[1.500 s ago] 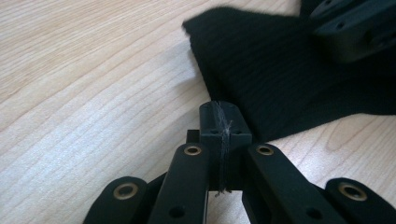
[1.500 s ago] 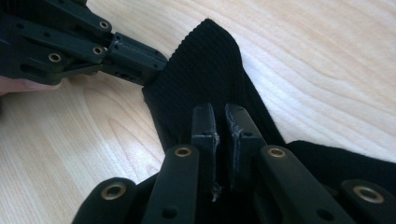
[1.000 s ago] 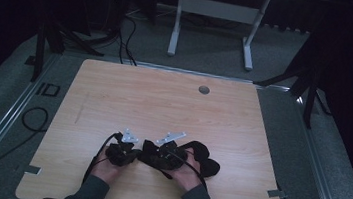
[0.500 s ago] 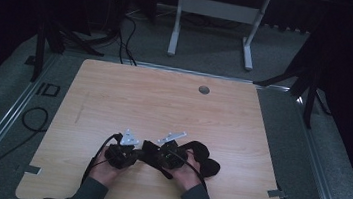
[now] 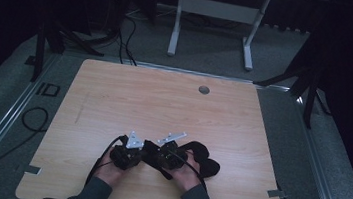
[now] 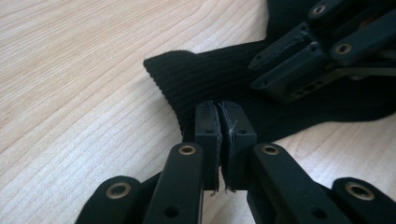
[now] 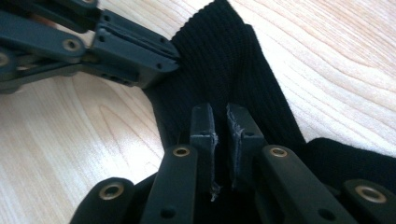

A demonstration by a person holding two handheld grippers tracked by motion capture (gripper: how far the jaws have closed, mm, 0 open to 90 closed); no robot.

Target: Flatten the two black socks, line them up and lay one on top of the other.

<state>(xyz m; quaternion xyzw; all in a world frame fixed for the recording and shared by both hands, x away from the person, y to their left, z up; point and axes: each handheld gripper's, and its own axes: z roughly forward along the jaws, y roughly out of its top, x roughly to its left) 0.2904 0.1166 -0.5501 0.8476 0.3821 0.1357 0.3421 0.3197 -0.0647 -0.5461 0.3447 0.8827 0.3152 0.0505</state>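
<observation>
1. Left gripper (image 5: 127, 155), near edge of the desk (image 5: 114, 97): its fingers (image 6: 208, 128) stand pressed together, just having closed further. The sock (image 6: 210, 79) edge lies right at their tips; whether cloth is pinched between them cannot be told from the left gripper view.
2. Right gripper (image 5: 170, 155), just beside the left: fingers (image 7: 201, 126) stand slightly apart, a narrow gap between them, low over the sock's ribbed cuff (image 7: 224, 60). No cloth is seen in the gap; no firm hold is judged.
3. Sock: black, ribbed, lying flat on the desk at the near edge, under and to the right of both grippers. Its cuff end points toward the left gripper; the rest trails off right, partly bunched (image 5: 202, 160).
4. Progress, as judged: early. Both grippers are placed at the cuff, but the sock is not lifted, spread or folded. A sure grip on each side of the cuff is still to be made, then whatever handling follows.
5. Obstructions: the two grippers crowd each other over the same small patch of cloth; the fingers could collide or catch both layers.
6. Farther off: a round grommet (image 5: 204, 89) near the desk's far edge, well apart. Beyond the desk, cables (image 5: 126, 33) on the floor and a white stand (image 5: 214, 13). None interfere.
</observation>
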